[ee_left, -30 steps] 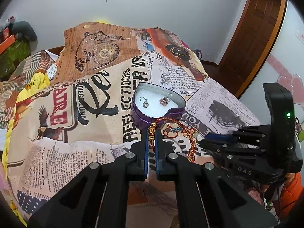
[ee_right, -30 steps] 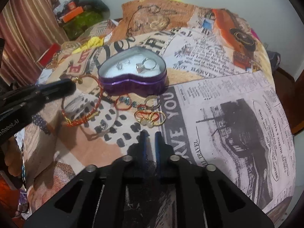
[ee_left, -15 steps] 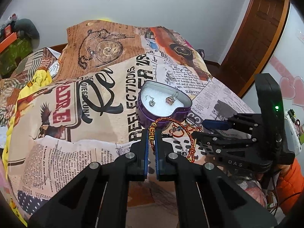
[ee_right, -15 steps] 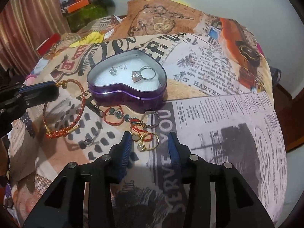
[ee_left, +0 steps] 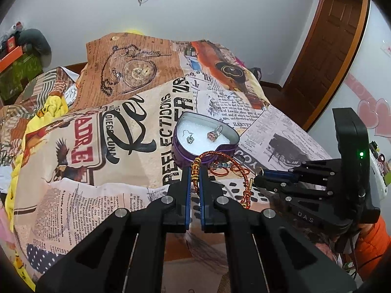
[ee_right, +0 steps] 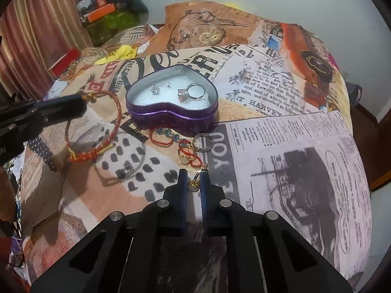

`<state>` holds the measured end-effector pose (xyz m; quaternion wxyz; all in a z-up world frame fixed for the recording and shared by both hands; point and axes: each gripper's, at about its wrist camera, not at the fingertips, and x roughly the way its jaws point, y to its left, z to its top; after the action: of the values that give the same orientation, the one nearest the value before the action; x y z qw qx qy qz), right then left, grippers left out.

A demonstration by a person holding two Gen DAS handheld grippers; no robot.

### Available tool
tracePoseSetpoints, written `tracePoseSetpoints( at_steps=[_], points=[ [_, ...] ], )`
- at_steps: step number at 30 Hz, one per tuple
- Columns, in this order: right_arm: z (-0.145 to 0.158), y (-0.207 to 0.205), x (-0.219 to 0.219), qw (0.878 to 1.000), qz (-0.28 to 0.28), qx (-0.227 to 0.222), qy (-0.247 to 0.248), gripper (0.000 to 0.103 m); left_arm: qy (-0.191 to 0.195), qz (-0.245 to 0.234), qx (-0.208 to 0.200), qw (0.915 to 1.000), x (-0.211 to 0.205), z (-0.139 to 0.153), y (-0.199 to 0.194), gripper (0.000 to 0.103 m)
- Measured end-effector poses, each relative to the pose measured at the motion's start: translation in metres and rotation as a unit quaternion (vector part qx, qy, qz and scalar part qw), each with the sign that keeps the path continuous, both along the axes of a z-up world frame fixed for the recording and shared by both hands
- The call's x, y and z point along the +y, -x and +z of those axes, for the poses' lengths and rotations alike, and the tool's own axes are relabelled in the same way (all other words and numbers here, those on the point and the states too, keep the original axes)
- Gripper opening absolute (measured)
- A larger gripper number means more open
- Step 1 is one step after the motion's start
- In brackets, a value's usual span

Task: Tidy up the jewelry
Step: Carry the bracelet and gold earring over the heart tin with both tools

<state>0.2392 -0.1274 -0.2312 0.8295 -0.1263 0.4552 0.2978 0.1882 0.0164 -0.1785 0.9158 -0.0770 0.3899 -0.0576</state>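
Note:
A purple heart-shaped tin (ee_right: 171,119) sits open on the printed bedspread, with a stone ring (ee_right: 191,92) and a silver earring (ee_right: 156,89) lying on its white lining. In front of it, my right gripper (ee_right: 194,178) is closing its jaws on a small gold earring (ee_right: 194,185), which is pinched between the pads. My left gripper (ee_left: 194,173) is shut on a red and gold cord bracelet (ee_left: 220,157), which hangs beside the tin (ee_left: 180,151). The right wrist view shows the left gripper (ee_right: 81,105) and the bracelet (ee_right: 118,119) at the left.
Loose pieces lie between tin and right gripper: a red beaded band (ee_right: 161,139), a silver ring (ee_right: 202,141), gold and red rings (ee_right: 187,155) and a small silver ring (ee_right: 127,169). The bedspread (ee_right: 293,158) drops away at the right. A wooden door (ee_left: 325,48) stands beyond.
My right gripper opened, moved forward over the gold earring and closed on it. The left gripper has stayed shut on the bracelet.

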Motion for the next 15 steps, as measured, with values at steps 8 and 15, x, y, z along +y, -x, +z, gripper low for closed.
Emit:
tracePoseSetpoints(
  at_steps=[8,15],
  points=[
    [0.017,0.008,-0.010,0.999,-0.026,-0.017,-0.015,0.008,-0.001,0.002,-0.012,0.9999,-0.001,0.011,0.013,0.004],
    [0.044,0.013,-0.011,0.997,-0.040,-0.048,-0.038,0.009,-0.004,0.007,-0.027,0.9996,0.002,0.022,0.014,0.004]
  ],
)
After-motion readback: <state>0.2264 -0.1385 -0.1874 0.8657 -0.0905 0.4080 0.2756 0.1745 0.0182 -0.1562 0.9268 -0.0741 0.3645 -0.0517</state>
